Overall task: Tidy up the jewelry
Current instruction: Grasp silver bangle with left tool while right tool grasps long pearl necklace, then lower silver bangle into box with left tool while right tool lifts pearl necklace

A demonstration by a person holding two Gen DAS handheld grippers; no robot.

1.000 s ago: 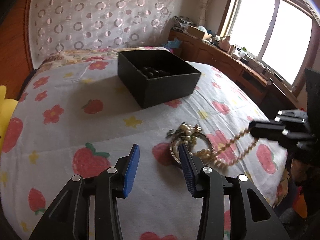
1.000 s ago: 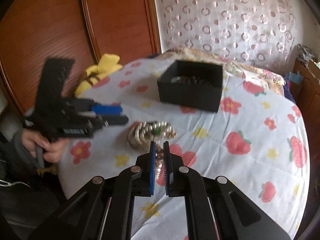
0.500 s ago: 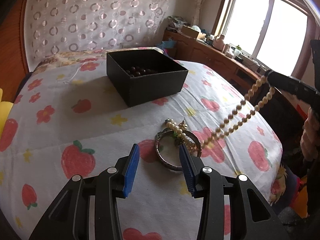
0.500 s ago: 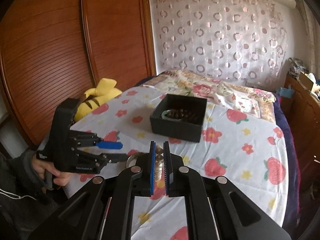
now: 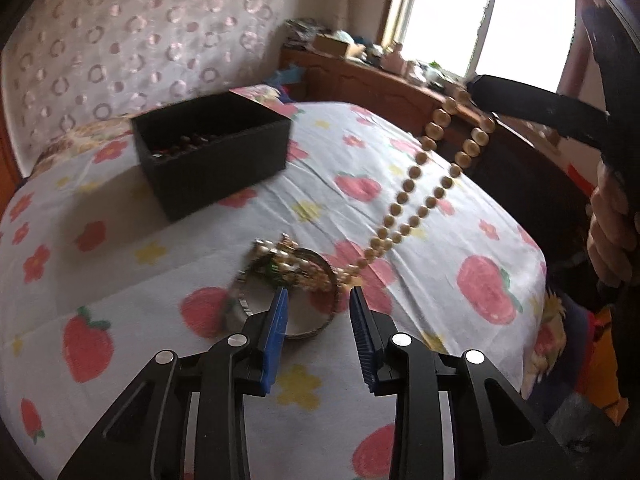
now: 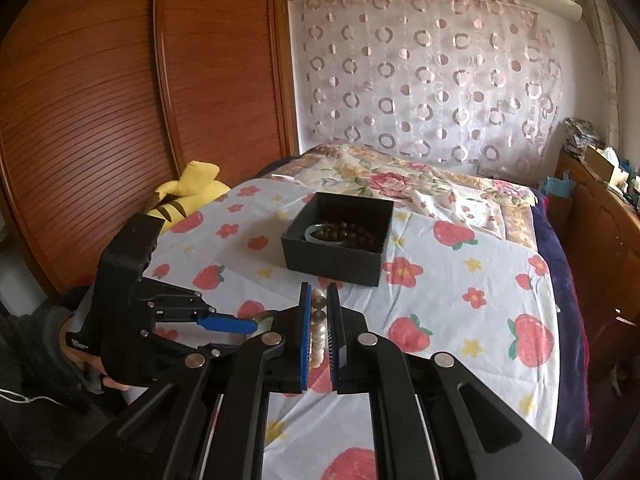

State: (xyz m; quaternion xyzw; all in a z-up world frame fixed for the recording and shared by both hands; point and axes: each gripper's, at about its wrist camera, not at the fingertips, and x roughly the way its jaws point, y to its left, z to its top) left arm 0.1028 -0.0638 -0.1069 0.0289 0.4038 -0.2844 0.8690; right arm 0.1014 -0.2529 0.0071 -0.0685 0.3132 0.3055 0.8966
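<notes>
A bed [image 5: 460, 216] under a white sheet printed with strawberries and flowers is filling a bedroom with a circle-patterned curtain [image 6: 432, 76] behind it and a bright window [image 5: 484, 20] over a cluttered wooden sideboard. A pearl necklace [image 5: 416, 196] is stretching taut from the right tool [image 6: 319, 320], whose jaws are clamped on its beads, down to a tangled heap of jewellery [image 5: 288, 268] lying on the sheet. A metal bangle [image 5: 320, 320] is ringing that heap, partly hidden behind the left tool [image 5: 316, 312], whose jaws have just been closing and are standing part open around the bangle's near rim without pressing on it. Further back a black box [image 6: 340, 236] is sitting on the sheet, holding dark beads and a pale bangle. A yellow plush toy [image 6: 192, 192] is lying against the wooden wardrobe. The left view is blurring with motion, so the heap's pieces are hard to tell apart
</notes>
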